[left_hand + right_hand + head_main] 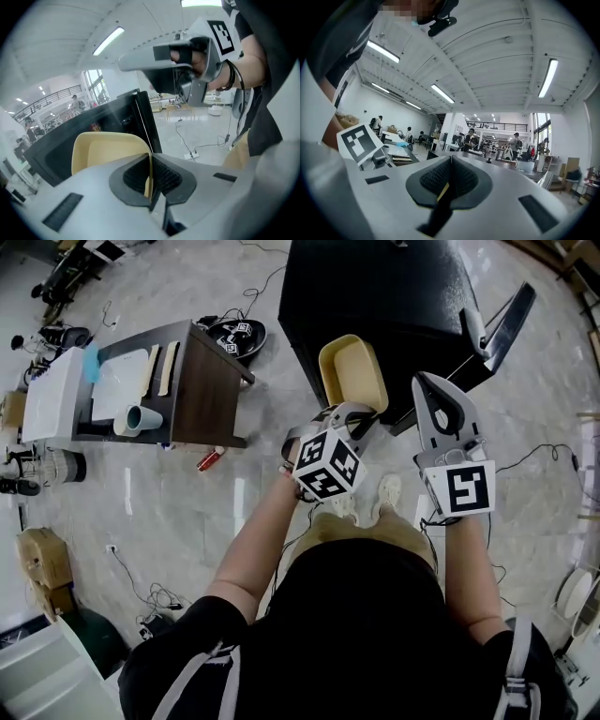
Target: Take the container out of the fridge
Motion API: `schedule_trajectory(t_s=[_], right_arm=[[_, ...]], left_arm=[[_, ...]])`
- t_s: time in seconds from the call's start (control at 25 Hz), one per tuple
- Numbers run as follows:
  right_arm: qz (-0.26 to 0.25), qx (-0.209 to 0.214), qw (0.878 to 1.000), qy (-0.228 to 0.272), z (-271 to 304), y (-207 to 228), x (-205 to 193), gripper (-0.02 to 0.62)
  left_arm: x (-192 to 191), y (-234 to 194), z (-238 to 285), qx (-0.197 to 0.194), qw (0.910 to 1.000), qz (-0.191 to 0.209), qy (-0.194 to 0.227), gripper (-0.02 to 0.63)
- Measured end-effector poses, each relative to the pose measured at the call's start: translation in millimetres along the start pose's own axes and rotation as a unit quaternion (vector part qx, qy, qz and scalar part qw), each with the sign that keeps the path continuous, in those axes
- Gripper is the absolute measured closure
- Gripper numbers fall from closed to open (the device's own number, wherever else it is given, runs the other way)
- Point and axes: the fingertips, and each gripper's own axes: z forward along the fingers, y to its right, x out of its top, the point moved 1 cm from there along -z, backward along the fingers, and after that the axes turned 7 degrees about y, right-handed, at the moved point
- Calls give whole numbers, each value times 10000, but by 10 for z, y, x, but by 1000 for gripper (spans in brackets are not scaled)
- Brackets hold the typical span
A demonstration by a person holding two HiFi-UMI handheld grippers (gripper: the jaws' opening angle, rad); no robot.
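While both forearms reach forward from the body, the left gripper (350, 418) tilts towards the black fridge (375, 296), its jaws pinching the near wall of the container (349, 371). The container stands out just beyond the jaw tips, against the fridge's dark front. It is a pale yellow, open-topped tub with rounded corners and a thin rim. Beside it, the right gripper (439, 399) points ahead with its jaws pressed together, nothing between them

Pale marble floor (234, 512) — dark wooden table (202, 390)
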Motion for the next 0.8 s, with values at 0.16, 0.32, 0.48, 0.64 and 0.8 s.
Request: schedule_trajectory(t_s=[0.16,0.32,0.48,0.64,0.8], right_arm=[[14,-64,9999,104,-2,-101,125,560],[39,-88,9999,105,-19,-218,160,560],[186,-186,9989,382,10,-314,353,560],[100,-154,9989,422,17,-362,454,560],[-15,-140,9991,397,-33,-332,497,560]], left_arm=[[267,-63,-302,258,9976,-165,616,579],[458,-102,-545,437,9932,-246,1051,580],[636,-110,-701,488,9880,-367,1419,579],[826,-206,-857,736,9807,-431,1762,580],[1017,-240,-997,919,9720,-503,2102,580]])
